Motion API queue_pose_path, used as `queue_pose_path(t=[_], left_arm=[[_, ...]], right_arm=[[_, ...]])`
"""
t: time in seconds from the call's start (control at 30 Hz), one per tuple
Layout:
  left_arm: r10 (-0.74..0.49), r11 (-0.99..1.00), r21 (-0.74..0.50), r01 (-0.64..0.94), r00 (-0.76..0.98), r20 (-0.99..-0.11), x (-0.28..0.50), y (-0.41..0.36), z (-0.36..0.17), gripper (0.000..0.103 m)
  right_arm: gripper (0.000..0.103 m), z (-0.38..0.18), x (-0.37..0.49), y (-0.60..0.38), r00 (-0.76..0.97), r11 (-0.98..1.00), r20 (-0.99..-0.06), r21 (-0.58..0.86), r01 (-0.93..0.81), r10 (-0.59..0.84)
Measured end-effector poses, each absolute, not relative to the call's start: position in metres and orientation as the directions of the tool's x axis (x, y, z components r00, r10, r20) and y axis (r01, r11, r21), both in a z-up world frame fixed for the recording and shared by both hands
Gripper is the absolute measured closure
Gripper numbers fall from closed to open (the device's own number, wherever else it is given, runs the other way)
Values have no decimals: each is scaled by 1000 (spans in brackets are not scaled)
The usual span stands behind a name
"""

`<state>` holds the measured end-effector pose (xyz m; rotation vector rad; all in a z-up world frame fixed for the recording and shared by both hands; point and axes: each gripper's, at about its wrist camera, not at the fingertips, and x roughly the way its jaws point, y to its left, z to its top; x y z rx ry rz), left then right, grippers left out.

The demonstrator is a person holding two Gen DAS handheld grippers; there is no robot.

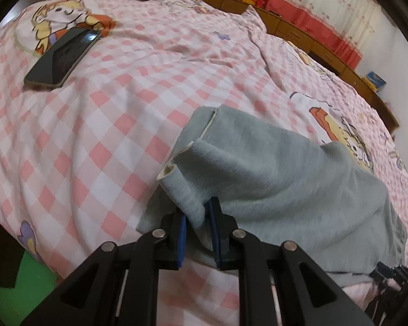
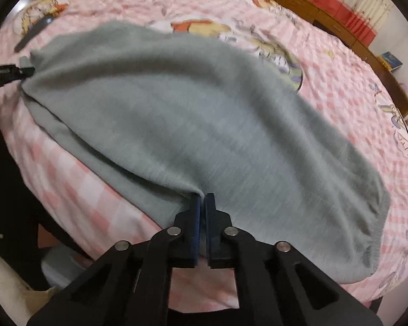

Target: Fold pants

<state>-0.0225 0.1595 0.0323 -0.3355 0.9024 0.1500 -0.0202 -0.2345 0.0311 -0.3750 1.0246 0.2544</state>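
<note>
Grey-green pants (image 2: 193,114) lie spread on a pink checked bed (image 2: 81,190). My right gripper (image 2: 202,198) is shut on the near edge of the pants, lifting a fold. In the left wrist view my left gripper (image 1: 198,212) is shut on a cuff end of the pants (image 1: 272,184), whose pale inner lining shows at the rolled hem. The left gripper also shows at the far left of the right wrist view (image 2: 19,72), holding the pants' other end.
A dark phone (image 1: 64,58) lies on the bed (image 1: 95,135) at the back left. A wooden bed frame (image 1: 312,38) and red-trimmed curtains (image 1: 323,13) run along the far right. A green floor patch (image 1: 32,282) shows below the bed's near edge.
</note>
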Motion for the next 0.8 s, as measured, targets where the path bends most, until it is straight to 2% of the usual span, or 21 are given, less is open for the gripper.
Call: queue_pose_path(t=[0.23, 0.63, 0.8], left_arm=[[-24, 953, -215, -213, 656, -754, -28, 161, 54, 97], [-21, 952, -197, -233, 594, -804, -37, 168, 32, 97], [-17, 967, -161, -197, 582, -813, -39, 172, 35, 88]], right_arm=[[100, 67, -38, -249, 545, 903, -833, -156, -399, 97], [100, 21, -51, -241, 463, 871, -884, -172, -461, 70], [98, 24, -52, -239, 441, 870, -896, -171, -462, 58]])
